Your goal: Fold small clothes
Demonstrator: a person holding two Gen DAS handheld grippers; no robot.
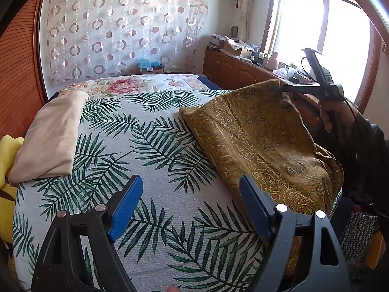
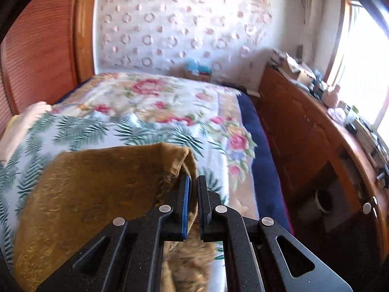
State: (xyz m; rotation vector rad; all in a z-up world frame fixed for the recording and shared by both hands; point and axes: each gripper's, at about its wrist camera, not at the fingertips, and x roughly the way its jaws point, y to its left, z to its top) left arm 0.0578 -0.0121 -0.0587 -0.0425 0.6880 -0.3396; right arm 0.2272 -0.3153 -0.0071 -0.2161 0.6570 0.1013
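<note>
A golden-brown paisley cloth (image 1: 262, 141) lies on the right side of the palm-leaf bed cover (image 1: 145, 146), its far right corner lifted in the air. My right gripper (image 1: 283, 88) is shut on that corner; in the right wrist view the gripper (image 2: 192, 182) pinches the cloth (image 2: 92, 189) edge between its blue pads (image 2: 186, 194). My left gripper (image 1: 192, 194) is open and empty, low over the bed cover just left of the cloth's near end.
A folded beige garment (image 1: 51, 136) lies at the bed's left edge, beside something yellow (image 1: 7, 170). A floral blanket (image 2: 158, 97) covers the far bed. A cluttered wooden cabinet (image 2: 316, 131) runs along the right under the window. A wooden headboard (image 1: 19, 77) is on the left.
</note>
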